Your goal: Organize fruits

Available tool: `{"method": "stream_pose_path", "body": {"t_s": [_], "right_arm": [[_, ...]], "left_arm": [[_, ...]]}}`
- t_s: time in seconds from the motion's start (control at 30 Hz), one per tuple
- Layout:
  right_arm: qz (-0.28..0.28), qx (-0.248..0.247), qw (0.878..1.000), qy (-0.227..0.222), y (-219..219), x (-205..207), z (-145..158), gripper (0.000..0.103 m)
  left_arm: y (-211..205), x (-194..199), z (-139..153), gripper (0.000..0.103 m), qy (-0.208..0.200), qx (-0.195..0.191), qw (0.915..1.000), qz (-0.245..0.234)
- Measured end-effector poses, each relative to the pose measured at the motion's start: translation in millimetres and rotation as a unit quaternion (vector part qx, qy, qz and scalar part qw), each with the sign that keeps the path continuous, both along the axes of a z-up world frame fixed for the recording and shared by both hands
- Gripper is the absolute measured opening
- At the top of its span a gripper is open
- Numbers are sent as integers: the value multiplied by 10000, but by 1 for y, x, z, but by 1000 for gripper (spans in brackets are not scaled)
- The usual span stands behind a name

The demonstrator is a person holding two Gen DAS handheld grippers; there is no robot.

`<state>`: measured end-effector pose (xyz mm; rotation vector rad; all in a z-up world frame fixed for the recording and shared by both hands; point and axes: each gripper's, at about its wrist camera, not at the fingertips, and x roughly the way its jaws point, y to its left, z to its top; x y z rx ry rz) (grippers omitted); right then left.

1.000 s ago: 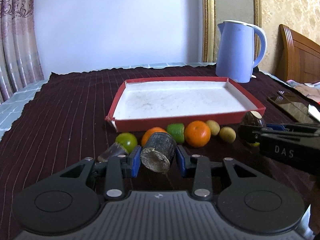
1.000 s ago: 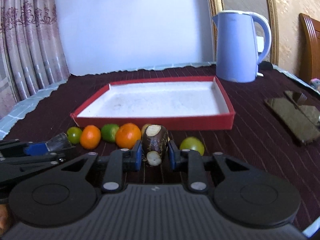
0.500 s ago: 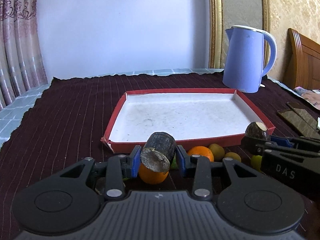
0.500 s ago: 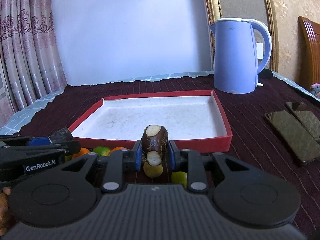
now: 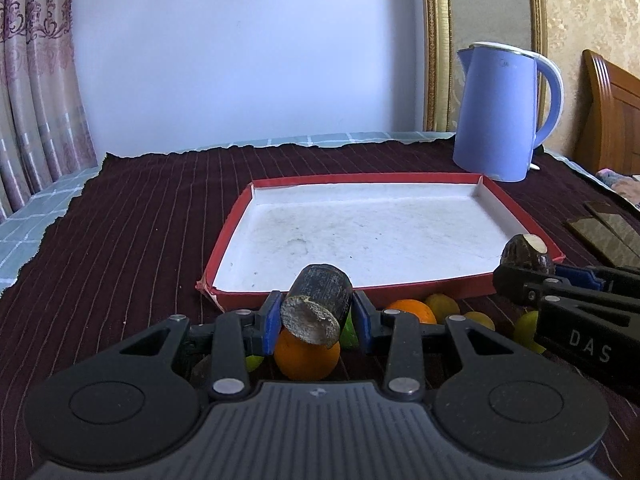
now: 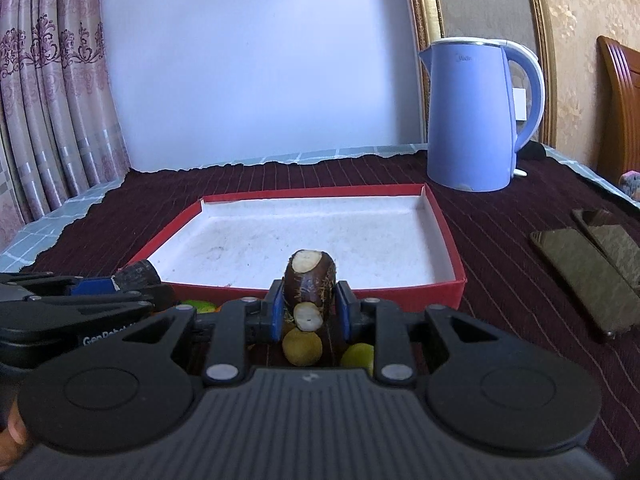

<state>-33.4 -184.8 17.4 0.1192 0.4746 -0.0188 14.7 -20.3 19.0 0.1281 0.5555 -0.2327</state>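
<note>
My left gripper [image 5: 316,316] is shut on a dark cut stalk piece [image 5: 318,306] and holds it above the front rim of the red tray [image 5: 400,286]. My right gripper [image 6: 308,306] is shut on a dark brown root with pale cut spots [image 6: 309,284], held just before the tray's [image 6: 448,240] front wall. Below the grippers lie an orange [image 5: 306,358], a second orange [image 5: 412,310], green limes and yellowish fruits [image 6: 302,346]. The tray's white floor is bare. Each gripper shows in the other's view: the right one [image 5: 532,270] and the left one [image 6: 132,280].
A blue electric kettle [image 5: 498,114] stands behind the tray at the right. Two dark phones [image 6: 588,258] lie on the maroon striped cloth to the right. Curtains hang at the far left. A wooden chair back is at the far right.
Both grippers have risen and moved forward with their pieces, from table level among the fruits to above the tray's front wall. The fruits now sit under the fingers.
</note>
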Motion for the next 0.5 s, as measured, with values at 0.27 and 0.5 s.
{"method": "stream_pose_path", "body": {"t_s": [0.27,0.5], "right_arm": [[6,-35,10000,-20,-1,6,3,25],[-16,-143,9999,-94,0,9,7,25]], "left_arm": [[-3,7,-1,36,25,60,10000,44],[-6,12,-2,36,3,92,9999,73]]}}
